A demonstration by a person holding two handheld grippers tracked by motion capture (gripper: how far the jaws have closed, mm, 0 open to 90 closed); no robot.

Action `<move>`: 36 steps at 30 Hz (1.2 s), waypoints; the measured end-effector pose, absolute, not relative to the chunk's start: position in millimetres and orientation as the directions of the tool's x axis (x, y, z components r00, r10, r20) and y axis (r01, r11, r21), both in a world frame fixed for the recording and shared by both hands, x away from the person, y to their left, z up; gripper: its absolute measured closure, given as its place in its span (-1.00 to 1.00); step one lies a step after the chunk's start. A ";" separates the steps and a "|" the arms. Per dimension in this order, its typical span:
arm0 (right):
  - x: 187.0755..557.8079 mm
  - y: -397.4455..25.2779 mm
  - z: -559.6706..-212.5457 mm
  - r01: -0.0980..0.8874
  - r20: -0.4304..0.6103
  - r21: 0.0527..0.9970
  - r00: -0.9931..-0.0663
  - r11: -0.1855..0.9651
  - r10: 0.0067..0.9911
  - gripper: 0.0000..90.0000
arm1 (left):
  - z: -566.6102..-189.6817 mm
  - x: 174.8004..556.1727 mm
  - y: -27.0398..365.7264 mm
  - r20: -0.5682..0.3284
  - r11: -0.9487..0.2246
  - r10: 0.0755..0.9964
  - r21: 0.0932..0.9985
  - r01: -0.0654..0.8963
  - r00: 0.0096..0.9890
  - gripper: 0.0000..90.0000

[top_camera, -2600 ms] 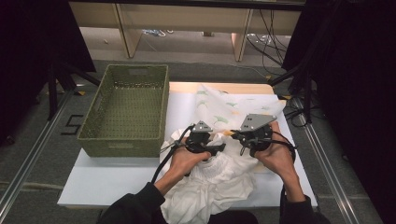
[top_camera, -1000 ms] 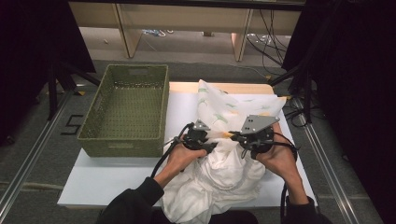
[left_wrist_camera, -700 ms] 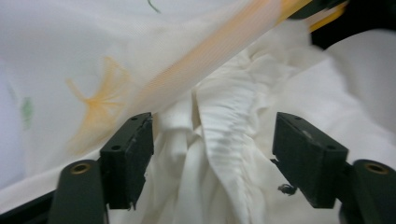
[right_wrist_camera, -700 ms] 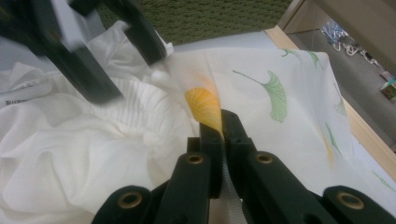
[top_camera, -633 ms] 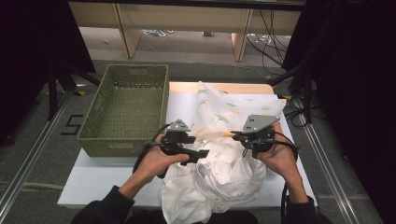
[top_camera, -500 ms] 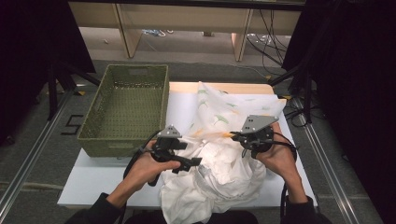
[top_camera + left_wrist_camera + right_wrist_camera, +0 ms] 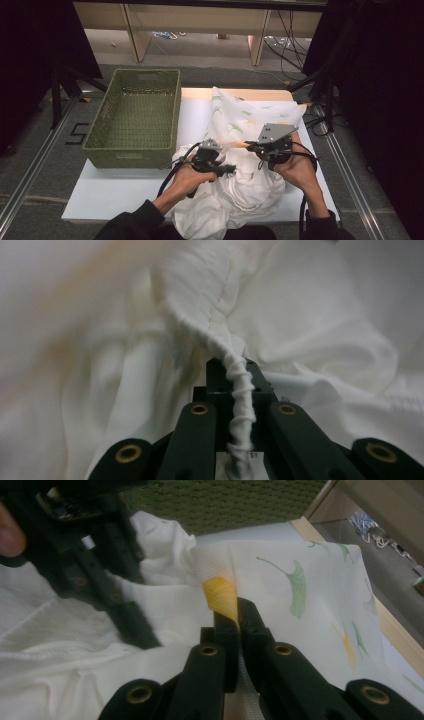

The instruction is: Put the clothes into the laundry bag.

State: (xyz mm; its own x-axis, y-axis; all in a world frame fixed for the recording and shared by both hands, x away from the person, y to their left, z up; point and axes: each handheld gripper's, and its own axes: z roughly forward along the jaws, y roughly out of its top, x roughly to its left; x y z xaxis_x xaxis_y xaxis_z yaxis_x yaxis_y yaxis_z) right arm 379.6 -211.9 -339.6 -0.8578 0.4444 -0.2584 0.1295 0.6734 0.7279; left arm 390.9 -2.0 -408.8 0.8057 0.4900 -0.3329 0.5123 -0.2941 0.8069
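Both claws grip the cloth [image 7: 240,185]. Left claw [image 7: 235,405] is clamped on a twisted white hem; right claw [image 7: 235,630], just beside it, pinches a leaf-printed fold.

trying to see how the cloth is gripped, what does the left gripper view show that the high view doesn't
Left gripper view: a twisted, rope-like hem of the white cloth runs down between the left claw jaws, which are shut on it.

High view: the green basket, the white table, both hands, and the right claw pinching the leaf-printed part of the cloth.

Both: the white cloth bunched around the left claw.
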 end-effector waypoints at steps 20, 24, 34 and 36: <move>376.8 -216.6 -335.1 0.139 -0.262 0.727 -0.849 0.672 0.459 1.00 | -396.4 386.5 46.2 -0.326 -0.228 0.614 0.799 0.556 0.719 -0.45; 377.3 -216.3 -335.7 0.133 -0.268 0.725 -0.849 0.675 0.455 1.00 | -395.5 366.1 66.1 -0.373 -0.181 0.567 0.813 0.553 0.735 -0.58; 378.2 -213.6 -338.4 0.141 -0.259 0.721 -0.854 0.679 0.452 1.00 | -457.5 340.1 13.8 -0.199 -0.439 0.497 0.782 0.443 0.845 -0.68; 377.3 -212.3 -338.4 0.139 -0.260 0.720 -0.855 0.680 0.450 1.00 | -464.4 351.9 7.8 -0.259 -0.418 0.483 0.772 0.480 0.837 -0.49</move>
